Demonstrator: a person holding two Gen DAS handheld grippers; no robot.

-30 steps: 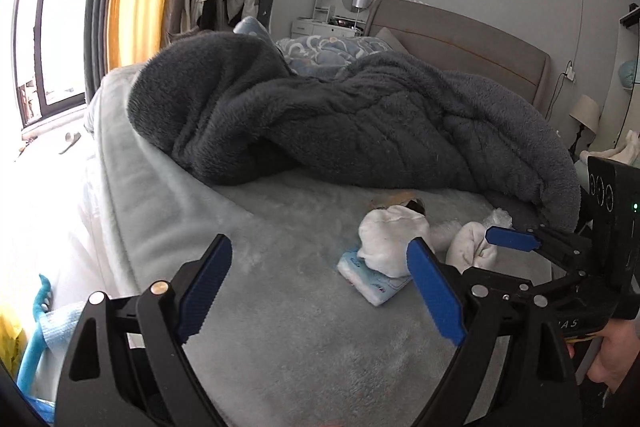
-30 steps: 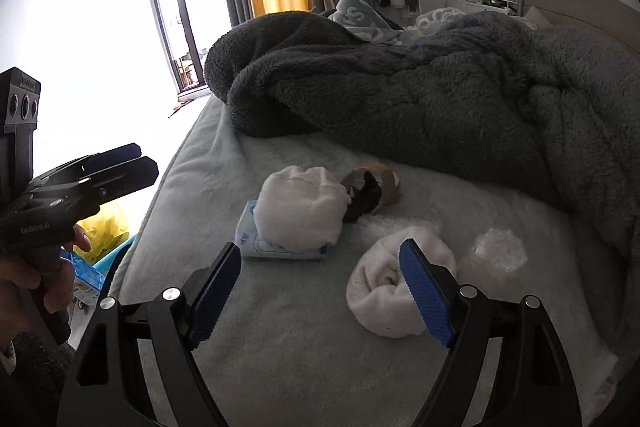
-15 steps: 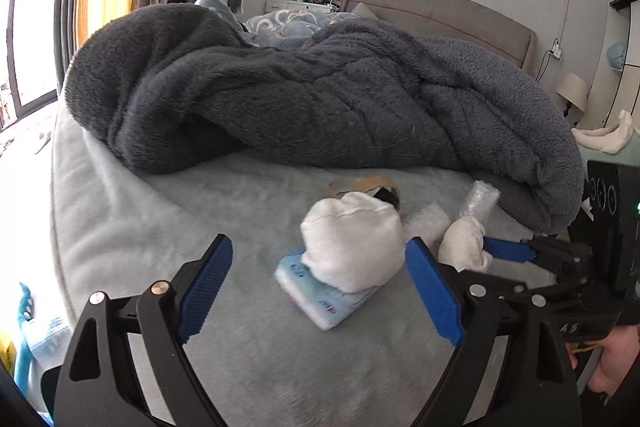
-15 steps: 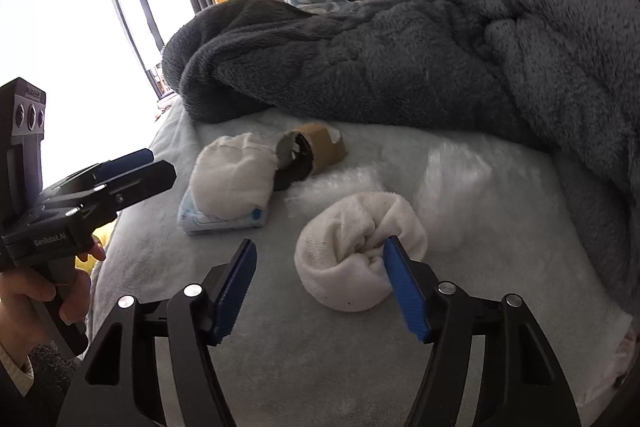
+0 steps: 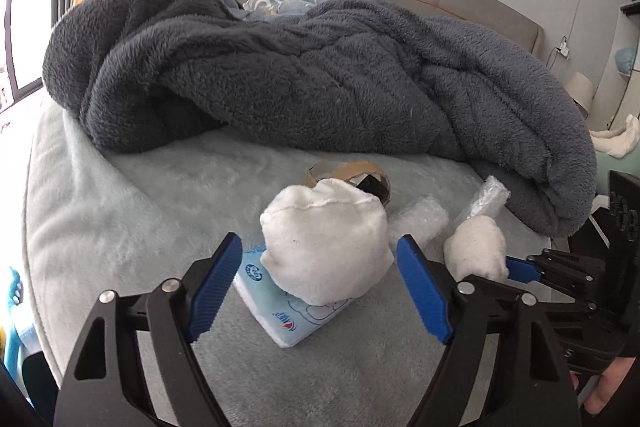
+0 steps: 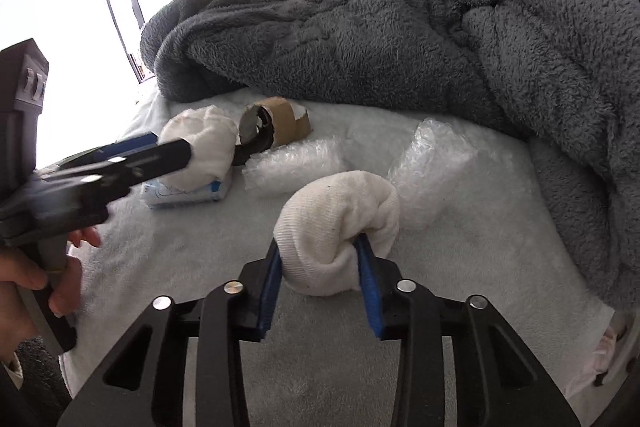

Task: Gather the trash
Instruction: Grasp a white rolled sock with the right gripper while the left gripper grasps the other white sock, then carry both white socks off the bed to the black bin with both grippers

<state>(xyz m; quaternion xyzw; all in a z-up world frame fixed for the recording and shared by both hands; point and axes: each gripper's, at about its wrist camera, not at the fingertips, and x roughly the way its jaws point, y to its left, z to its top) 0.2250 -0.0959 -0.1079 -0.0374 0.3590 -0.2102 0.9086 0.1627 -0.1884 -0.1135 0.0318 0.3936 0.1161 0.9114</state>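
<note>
On the pale bed cover, a white rolled sock (image 5: 324, 247) rests on a blue tissue packet (image 5: 288, 323). My left gripper (image 5: 318, 245) straddles that sock with its jaws closing, and the pads stand just clear of its sides. A second white rolled sock (image 6: 340, 215) sits nearer the blanket. My right gripper (image 6: 318, 245) is closing on it, and its blue pads dent the fabric. Behind the socks lie a brown cardboard tape roll (image 6: 284, 123) and two pieces of bubble wrap (image 6: 292, 167). The right gripper also shows in the left wrist view, at the sock (image 5: 476, 251).
A heaped dark grey fleece blanket (image 5: 320, 79) fills the bed behind the items and curls round on the right (image 6: 560, 107). The bed's edge drops off to the left, toward a bright window (image 6: 60, 7). A person's hand (image 6: 24, 279) holds the left gripper.
My left gripper came forward and down until its jaws straddled the sock on the tissue packet, and they narrowed slightly. My right gripper's jaws closed from wide apart onto the other rolled sock.
</note>
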